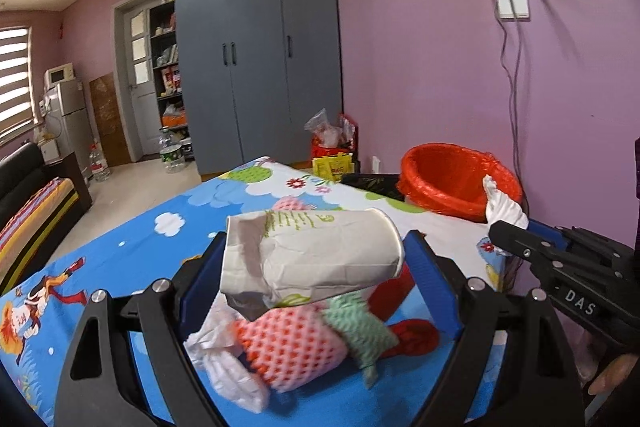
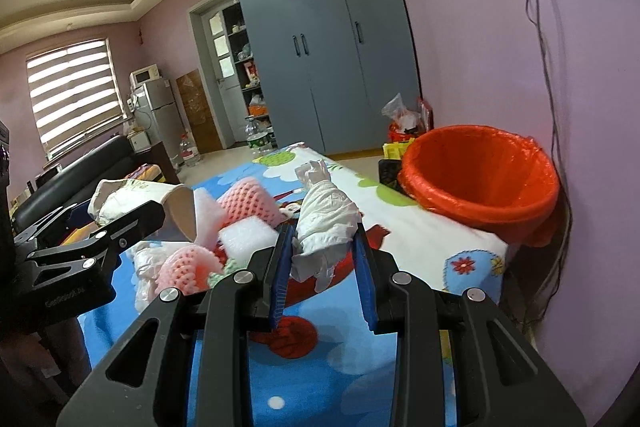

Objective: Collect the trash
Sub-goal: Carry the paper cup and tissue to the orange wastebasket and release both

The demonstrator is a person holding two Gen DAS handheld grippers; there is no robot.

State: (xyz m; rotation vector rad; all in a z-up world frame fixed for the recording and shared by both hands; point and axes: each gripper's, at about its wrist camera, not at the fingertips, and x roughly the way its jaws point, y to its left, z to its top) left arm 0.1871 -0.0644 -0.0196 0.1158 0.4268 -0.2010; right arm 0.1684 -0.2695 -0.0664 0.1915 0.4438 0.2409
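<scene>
In the middle of the frame the left gripper [image 1: 312, 267] squeezes a light, squashy paper cup [image 1: 310, 259] by its sides, while the right gripper [image 2: 324, 255] pinches a soft crumpled tissue [image 2: 326, 219], both near the red bin [image 2: 480, 179].

- The left hand-held gripper [image 1: 312, 259] clamps a crushed paper cup [image 1: 310, 255] sideways between its blue pads.
- Pink foam fruit net [image 1: 288, 347] and tissue [image 1: 224, 367] lie below on the worktop [image 1: 120, 267].
- A red-lined bin [image 1: 460, 179] stands beyond.
</scene>
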